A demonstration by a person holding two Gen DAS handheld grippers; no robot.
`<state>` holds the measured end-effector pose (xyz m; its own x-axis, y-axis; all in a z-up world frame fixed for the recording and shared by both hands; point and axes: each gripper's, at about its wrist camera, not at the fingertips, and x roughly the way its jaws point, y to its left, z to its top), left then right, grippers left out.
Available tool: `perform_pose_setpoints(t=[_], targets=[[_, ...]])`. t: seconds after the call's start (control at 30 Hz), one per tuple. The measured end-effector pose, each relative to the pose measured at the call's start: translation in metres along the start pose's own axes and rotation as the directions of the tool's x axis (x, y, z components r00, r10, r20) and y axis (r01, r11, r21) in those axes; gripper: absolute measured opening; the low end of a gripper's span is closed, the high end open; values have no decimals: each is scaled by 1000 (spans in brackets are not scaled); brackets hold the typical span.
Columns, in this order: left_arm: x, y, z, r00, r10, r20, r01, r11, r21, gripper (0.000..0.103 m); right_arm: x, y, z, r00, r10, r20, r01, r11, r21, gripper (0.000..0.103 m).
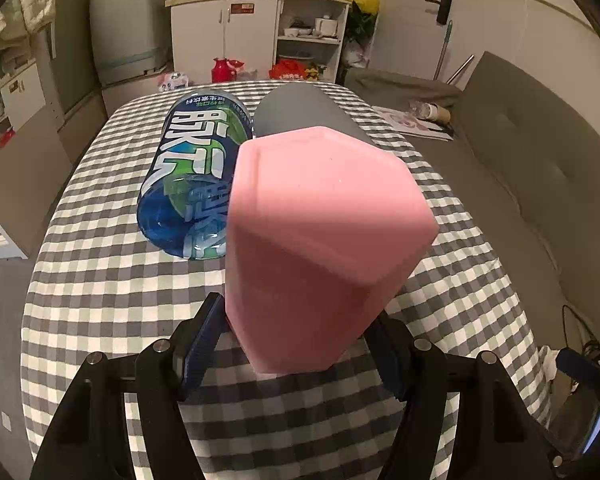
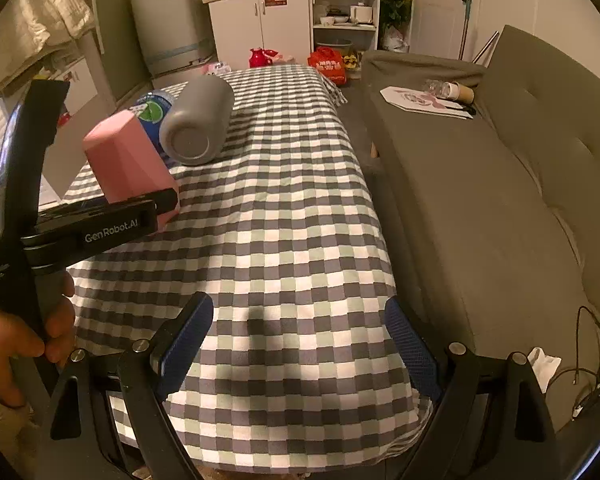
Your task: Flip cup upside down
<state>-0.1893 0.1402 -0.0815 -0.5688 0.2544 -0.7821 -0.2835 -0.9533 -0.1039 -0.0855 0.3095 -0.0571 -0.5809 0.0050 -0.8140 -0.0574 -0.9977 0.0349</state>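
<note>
While left gripper (image 1: 296, 344) clamps one pink cup (image 1: 320, 236) near its rim, base up and tilted, above checked table (image 2: 284, 216); right gripper (image 2: 300, 344) wide, holding nothing. Beyond, toward far left corner: one blue bottle (image 1: 192, 176), one grey flask (image 2: 198, 120), both lying down.

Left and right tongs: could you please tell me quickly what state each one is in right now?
Left tongs: closed on the pink cup, base pointing up.
Right tongs: open, holding nothing, over the checkered tablecloth.
</note>
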Motion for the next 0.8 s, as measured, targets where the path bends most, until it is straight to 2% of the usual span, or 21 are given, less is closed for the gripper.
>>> perform_pose_setpoints(t=[0.27, 0.37, 0.43, 0.57, 0.8], targets=[[-4, 3, -6, 1000, -10, 2, 10, 1000, -11, 73, 2, 2, -2, 1000, 5, -4, -5, 1000, -1, 88], [-1, 0, -6, 999, -28, -32, 27, 1000, -13, 84, 0, 1, -1, 1000, -1, 0, 1, 1000, 5, 88], [-1, -2, -7, 999, -4, -47, 3, 1000, -16, 90, -2, 0, 0, 1000, -4, 0, 4, 1000, 8, 88], [-7, -2, -6, 997, -15, -73, 11, 998, -60, 90, -9, 1, 2, 1000, -5, 8, 5, 1000, 13, 88], [-38, 5, 2, 999, -8, -36, 5, 995, -98, 90, -40, 6, 6, 998, -3, 57, 2, 1000, 12, 88]])
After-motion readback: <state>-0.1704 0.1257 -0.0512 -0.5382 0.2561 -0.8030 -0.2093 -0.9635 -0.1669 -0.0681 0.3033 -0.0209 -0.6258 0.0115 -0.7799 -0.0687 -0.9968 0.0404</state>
